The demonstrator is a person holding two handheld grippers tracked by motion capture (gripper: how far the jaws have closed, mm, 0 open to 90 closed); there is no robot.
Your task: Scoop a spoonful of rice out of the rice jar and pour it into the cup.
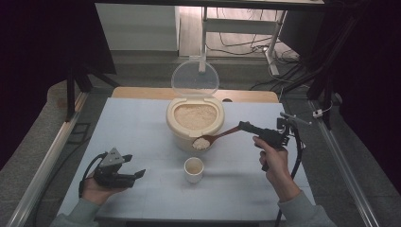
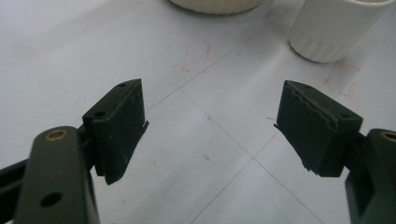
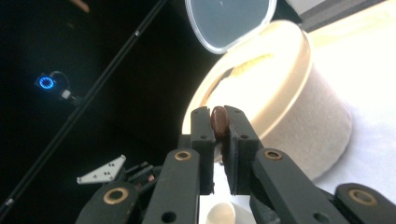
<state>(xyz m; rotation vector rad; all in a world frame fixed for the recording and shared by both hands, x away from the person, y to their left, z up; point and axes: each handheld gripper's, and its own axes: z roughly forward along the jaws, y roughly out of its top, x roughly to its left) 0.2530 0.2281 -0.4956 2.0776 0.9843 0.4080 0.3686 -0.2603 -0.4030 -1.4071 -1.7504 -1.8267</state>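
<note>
Here, the brown wooden spoon (image 1: 215,137) — bowl heaped with pale grain.

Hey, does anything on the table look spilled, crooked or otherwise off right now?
Nothing stands out. The rice container sits upright with its lid flipped open, the small cup stands upright, and the right gripper holds the wooden spoon with its rice heaped in the bowl. One tiny speck lies on the table.

Two black handheld grippers, grey sleeves
Left gripper (image 1: 135,166): grey triangular plate, brass screws, serrated pads; right gripper (image 1: 243,126): black cable.
</note>
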